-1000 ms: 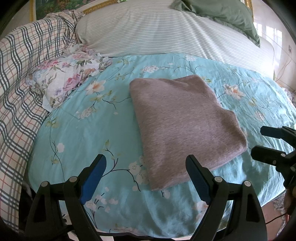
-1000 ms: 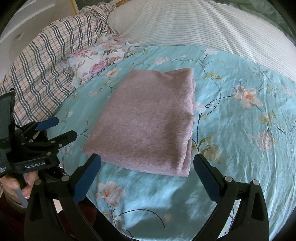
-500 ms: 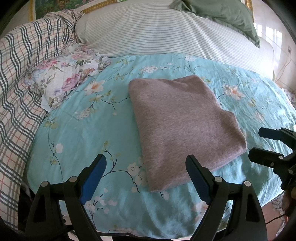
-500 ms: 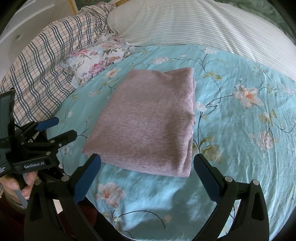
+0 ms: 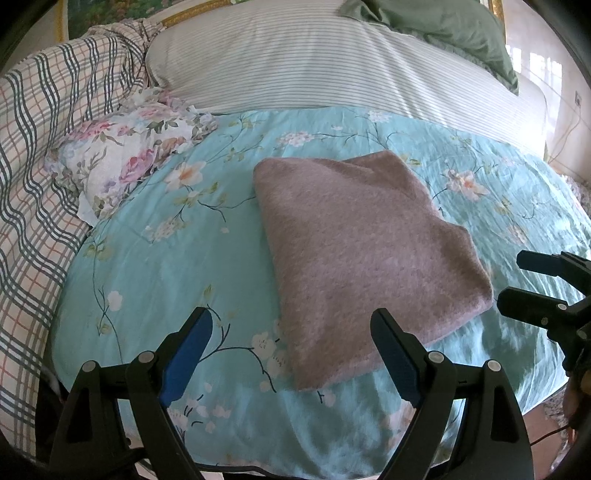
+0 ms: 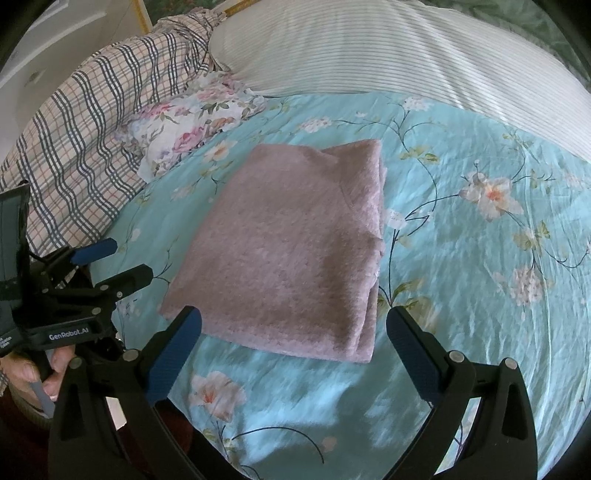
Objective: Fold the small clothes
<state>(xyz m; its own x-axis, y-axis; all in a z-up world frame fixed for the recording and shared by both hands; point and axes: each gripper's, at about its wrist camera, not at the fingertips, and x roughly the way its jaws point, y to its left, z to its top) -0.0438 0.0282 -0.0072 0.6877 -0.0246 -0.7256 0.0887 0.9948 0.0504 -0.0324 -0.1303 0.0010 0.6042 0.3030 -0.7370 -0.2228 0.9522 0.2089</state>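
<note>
A mauve knit garment (image 5: 362, 243) lies folded into a flat rectangle on the turquoise floral bedsheet (image 5: 166, 258); it also shows in the right wrist view (image 6: 291, 251). My left gripper (image 5: 291, 332) is open and empty, hovering near the garment's near-left corner. My right gripper (image 6: 293, 328) is open and empty, just short of the garment's near edge. Each gripper shows in the other's view: the right one (image 5: 517, 277) at the right edge, the left one (image 6: 118, 262) at the left.
A floral cloth (image 5: 129, 155) lies crumpled at the far left of the sheet. A plaid blanket (image 5: 33, 177) sits to the left. A striped pillow (image 5: 332, 62) and a green pillow (image 5: 443, 26) lie behind. The bed's edge is near me.
Both grippers stay open and nearly still. The left wrist view has drifted slightly; the garment has not moved.
</note>
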